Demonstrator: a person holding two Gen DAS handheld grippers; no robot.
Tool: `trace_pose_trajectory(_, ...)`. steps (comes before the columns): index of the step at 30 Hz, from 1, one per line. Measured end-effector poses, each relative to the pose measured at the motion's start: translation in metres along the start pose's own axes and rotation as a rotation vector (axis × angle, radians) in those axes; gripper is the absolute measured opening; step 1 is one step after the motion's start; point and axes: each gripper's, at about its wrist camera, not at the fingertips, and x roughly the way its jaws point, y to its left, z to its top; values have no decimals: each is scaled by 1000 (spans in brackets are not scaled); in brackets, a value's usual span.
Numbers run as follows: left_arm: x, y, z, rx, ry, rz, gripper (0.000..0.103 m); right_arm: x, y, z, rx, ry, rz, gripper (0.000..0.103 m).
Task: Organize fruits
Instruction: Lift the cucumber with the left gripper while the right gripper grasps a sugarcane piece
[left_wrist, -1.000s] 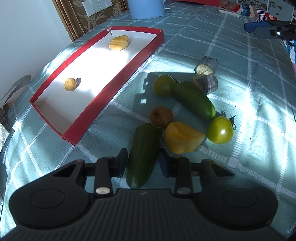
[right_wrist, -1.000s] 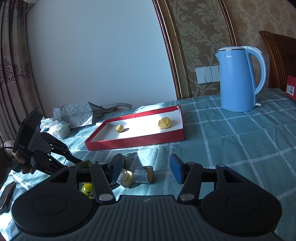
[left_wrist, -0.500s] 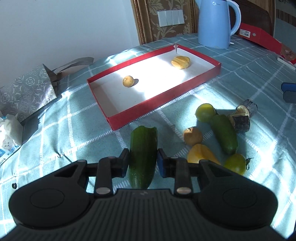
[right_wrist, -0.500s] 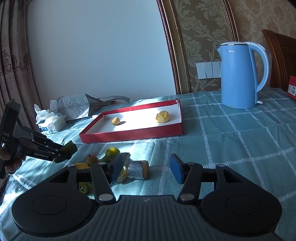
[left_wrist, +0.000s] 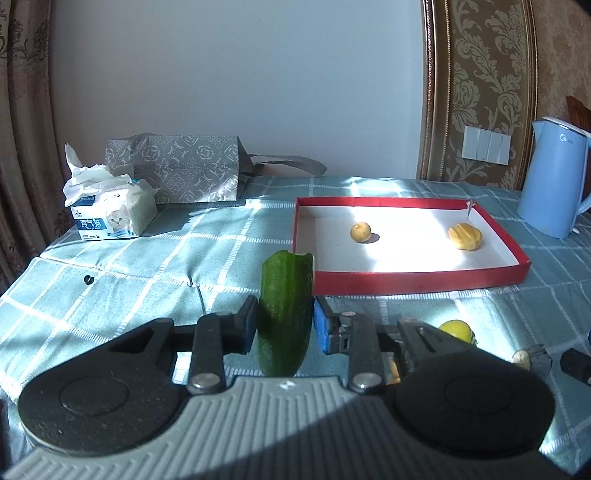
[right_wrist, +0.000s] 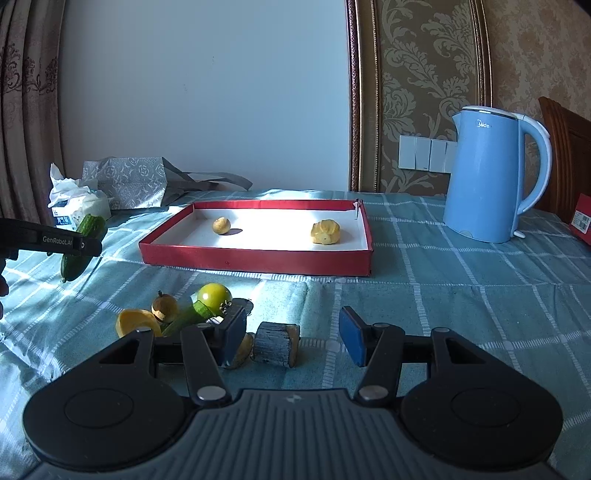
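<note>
With the left gripper (left_wrist: 284, 325) clamped on the cucumber (left_wrist: 285, 314) above the cloth, I'd carry it level over the red tray (left_wrist: 421, 286) wall (right gripper (right_wrist: 291, 334) gapes empty).

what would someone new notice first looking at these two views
Most striking is the green cucumber half clamped in the left hand-held gripper, raised above the checked teal tablecloth. Behind it lies the red tray with two small yellow pieces on its sunlit white floor, and the blue kettle stands to the tray's right. The right hand-held gripper is open near the loose produce pile.
</note>
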Motion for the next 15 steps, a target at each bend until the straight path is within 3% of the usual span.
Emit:
trace_pose_trajectory(10, 25, 15, 1, -87, -40, 37, 29, 17, 7, -8, -3, 52, -6, 54)
trace_pose_trajectory(15, 31, 23, -2, -135, -76, 41, 29, 23, 10, -9, -13, 77, -3, 46)
